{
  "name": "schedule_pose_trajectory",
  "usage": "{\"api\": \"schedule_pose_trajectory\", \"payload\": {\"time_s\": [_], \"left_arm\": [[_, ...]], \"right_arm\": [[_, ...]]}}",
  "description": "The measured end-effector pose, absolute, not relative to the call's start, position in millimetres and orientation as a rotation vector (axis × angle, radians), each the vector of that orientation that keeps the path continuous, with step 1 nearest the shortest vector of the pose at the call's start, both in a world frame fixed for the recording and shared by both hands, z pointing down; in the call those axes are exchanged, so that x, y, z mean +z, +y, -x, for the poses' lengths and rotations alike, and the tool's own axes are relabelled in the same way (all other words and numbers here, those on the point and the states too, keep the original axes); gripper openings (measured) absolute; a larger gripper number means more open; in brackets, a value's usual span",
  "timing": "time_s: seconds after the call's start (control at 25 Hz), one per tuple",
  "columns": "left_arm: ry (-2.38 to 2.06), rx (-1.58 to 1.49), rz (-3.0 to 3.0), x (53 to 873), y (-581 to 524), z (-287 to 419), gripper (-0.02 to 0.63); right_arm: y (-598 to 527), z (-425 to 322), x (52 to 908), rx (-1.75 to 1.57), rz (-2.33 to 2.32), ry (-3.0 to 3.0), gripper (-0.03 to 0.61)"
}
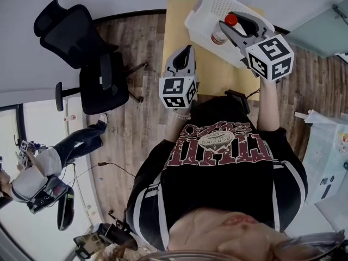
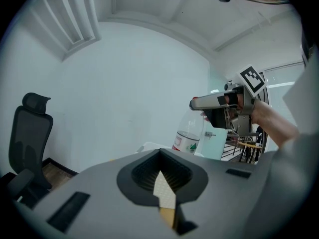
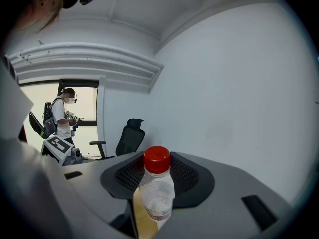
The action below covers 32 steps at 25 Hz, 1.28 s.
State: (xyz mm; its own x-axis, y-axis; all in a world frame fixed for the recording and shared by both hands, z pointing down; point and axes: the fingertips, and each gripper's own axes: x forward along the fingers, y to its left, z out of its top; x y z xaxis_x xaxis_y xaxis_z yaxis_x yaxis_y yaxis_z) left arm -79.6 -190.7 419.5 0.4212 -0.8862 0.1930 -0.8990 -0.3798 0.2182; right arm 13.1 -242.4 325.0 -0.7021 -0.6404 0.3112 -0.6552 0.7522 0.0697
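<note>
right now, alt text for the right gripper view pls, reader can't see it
The right gripper is shut on a clear plastic bottle with a red cap, upright between its jaws. Behind stand a black office chair by a pale wall and, far left, a person wearing a backpack at a bright window.

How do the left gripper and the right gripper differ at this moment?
The left gripper has its jaws together with nothing between them; the right gripper has its jaws closed on a bottle with a red cap. The left gripper is over the wooden table; the right gripper is over a white basket. Both carry a marker cube.
</note>
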Motion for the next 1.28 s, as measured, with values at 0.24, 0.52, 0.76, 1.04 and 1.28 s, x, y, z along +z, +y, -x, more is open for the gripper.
{"api": "schedule_pose_trajectory", "payload": {"time_s": [0.24,0.52,0.76,1.04,1.28], "left_arm": [[-1.567,0.055,-2.363,422.7,-190.8,89.4,0.048],[-1.596,0.044,-2.343,422.8,-189.5,100.1,0.048],[-1.615,0.044,-2.330,422.2,-188.9,107.8,0.048],[-1.632,0.044,-2.312,422.8,-189.6,114.4,0.048],[-1.630,0.051,-2.310,424.8,-192.0,114.4,0.048]], "right_arm": [[-237.3,5.5,324.4,0.068,-0.934,-2.666,0.169],[-231.6,27.4,330.1,0.080,-0.854,-2.695,0.169],[-231.7,42.3,336.8,0.091,-0.810,-2.707,0.169],[-234.9,50.0,359.0,0.146,-0.796,-2.706,0.169],[-235.5,56.0,385.6,0.180,-0.771,-2.696,0.169]]}}
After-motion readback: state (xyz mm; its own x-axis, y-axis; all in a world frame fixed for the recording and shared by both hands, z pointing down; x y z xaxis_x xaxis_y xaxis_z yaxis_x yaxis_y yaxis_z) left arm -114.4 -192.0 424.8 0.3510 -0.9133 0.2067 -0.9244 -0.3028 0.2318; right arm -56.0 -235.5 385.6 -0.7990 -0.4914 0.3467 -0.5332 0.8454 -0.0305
